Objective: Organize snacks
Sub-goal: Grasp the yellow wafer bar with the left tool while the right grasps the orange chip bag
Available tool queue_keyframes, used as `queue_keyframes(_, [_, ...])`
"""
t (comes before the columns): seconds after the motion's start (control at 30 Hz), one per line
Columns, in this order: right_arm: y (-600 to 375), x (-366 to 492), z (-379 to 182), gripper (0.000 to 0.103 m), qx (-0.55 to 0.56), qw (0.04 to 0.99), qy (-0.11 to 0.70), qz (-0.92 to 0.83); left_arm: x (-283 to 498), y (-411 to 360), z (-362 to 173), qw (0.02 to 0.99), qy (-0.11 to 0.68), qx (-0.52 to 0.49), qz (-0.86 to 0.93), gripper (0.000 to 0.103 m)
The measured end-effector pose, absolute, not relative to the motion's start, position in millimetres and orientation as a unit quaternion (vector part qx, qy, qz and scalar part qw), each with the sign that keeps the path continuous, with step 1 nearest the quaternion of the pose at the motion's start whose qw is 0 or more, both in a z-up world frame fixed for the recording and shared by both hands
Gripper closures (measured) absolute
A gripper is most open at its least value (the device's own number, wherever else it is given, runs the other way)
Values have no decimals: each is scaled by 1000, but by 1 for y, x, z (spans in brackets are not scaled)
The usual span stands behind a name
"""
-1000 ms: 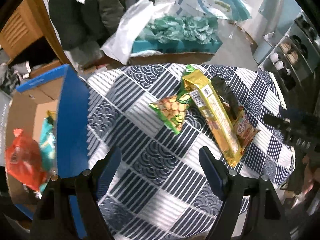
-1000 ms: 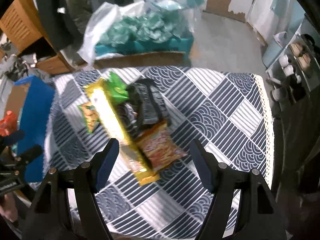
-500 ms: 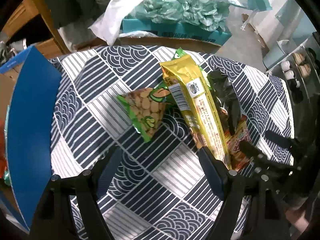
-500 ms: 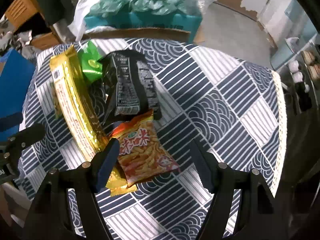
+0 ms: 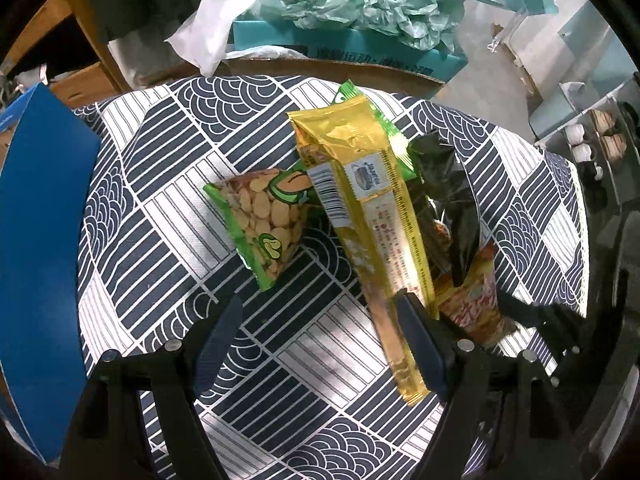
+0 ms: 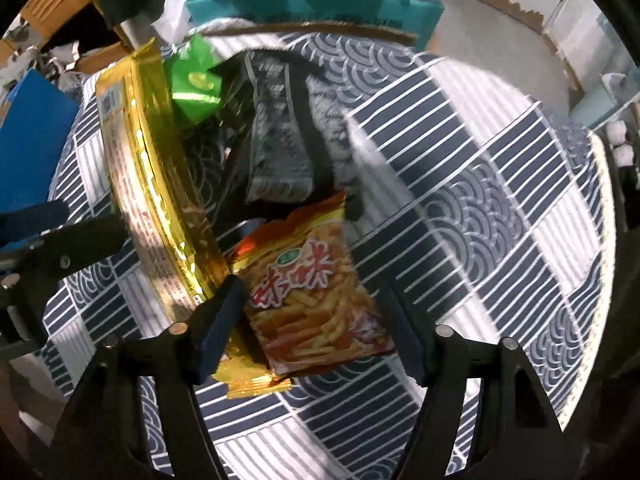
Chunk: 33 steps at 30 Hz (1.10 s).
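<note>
Several snack packs lie piled on a patterned tablecloth (image 5: 168, 216). A green bean pack (image 5: 266, 216) lies left of a long gold pack (image 5: 368, 216), which overlaps a black pack (image 5: 448, 196) and an orange chip pack (image 5: 476, 304). My left gripper (image 5: 316, 324) is open, just short of the green pack, its right finger over the gold pack. My right gripper (image 6: 316, 312) is open, its fingers on either side of the orange chip pack (image 6: 316, 300). The gold pack (image 6: 156, 184), the black pack (image 6: 280, 144) and another green pack (image 6: 196, 80) lie beyond.
A blue box flap (image 5: 40, 232) stands at the table's left edge. A teal box with crumpled green bags (image 5: 360, 12) and a white plastic bag (image 5: 224, 20) sit behind the table. The table's far right edge (image 6: 600, 216) drops off.
Both grippers have moved forward and down toward the pile. The left one swung away from the blue box toward the snacks; the right one now straddles the orange chip pack.
</note>
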State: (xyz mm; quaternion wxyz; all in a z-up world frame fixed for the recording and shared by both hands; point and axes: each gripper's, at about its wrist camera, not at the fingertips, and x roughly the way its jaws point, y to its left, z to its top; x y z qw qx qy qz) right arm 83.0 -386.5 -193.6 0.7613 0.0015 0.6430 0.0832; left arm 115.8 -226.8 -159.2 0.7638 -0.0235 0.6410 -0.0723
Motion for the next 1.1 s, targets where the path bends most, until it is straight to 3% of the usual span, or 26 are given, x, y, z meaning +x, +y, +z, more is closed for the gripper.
queue_keyframes(0.13, [-379,81,-192,50,9,758,644,97,118,-229,-161,763,641,-34,-73,19])
queue_keyframes(0.6, [-393,64,-192,56,79,739,666,67,118,-254,-180,751,652,-43,-94,17])
queue_keyframes(0.63, [-394,62,-193,55,83,738,666,68,117,-255,-183,750,653,-43,-101,21])
queue_keyframes(0.7, [-395,59,-193,55,84,737,667,66,113,-257,-189,744,656,-42,-120,44])
queue_keyframes(0.77, [-399,56,-193,55,86,736,669,64,110,-258,-193,739,658,-44,-139,61])
queue_keyframes(0.97, [-411,51,-194,55,104,733,670,54,101,-252,-190,742,651,-12,-157,65])
queue_keyframes(1.1, [-409,47,-198,47,88,729,677,52,95,-244,-186,741,650,9,-169,69])
